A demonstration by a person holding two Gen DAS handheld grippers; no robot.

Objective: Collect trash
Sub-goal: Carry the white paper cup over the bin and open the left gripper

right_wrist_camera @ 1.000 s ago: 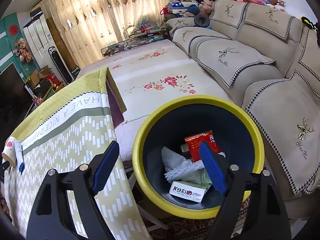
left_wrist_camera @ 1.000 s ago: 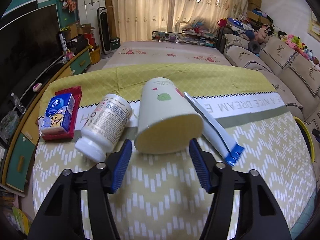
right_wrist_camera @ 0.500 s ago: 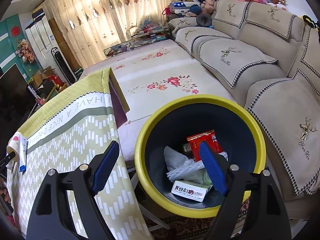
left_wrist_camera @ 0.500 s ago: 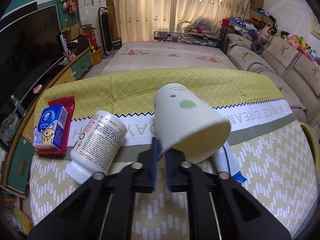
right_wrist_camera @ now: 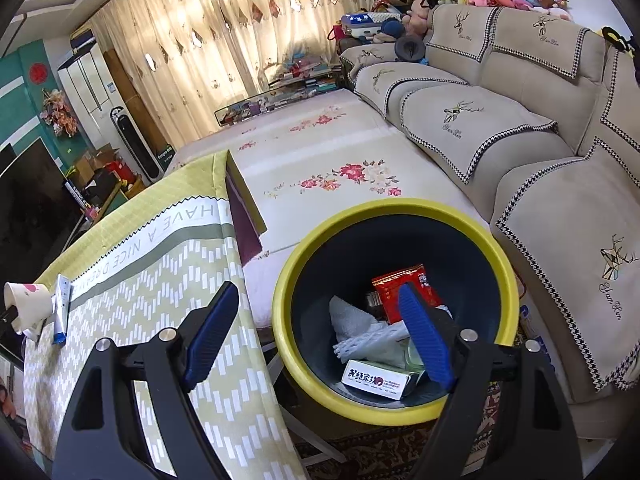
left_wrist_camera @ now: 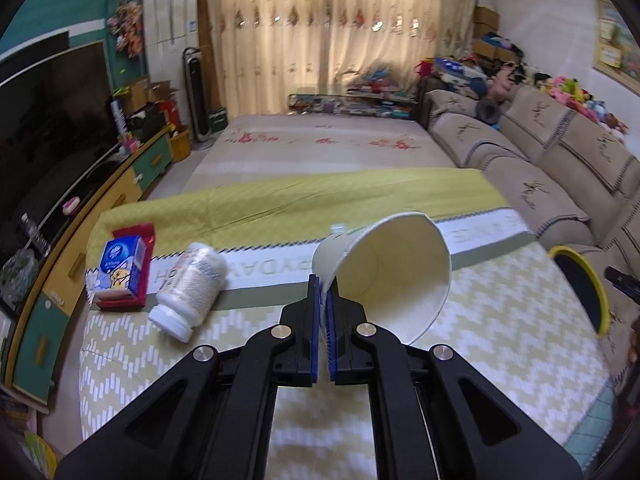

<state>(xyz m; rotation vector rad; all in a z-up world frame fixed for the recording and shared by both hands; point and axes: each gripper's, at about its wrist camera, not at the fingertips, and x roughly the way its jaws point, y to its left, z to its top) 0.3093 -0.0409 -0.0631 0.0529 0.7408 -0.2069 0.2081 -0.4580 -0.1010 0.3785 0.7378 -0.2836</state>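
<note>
While the left gripper [left_wrist_camera: 323,292] pinches the paper cup [left_wrist_camera: 394,270] by its rim, it should travel level to the bin [right_wrist_camera: 394,304], where the right gripper [right_wrist_camera: 316,334] gapes empty.

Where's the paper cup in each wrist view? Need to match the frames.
Left wrist: paper cup at centre, its rim pinched in the shut left gripper, mouth toward the camera.
Right wrist: the same cup at the far left edge, over the tablecloth.
Shared landmark: the yellow-rimmed bin, far right in the left view, bottom centre in the right.
</note>
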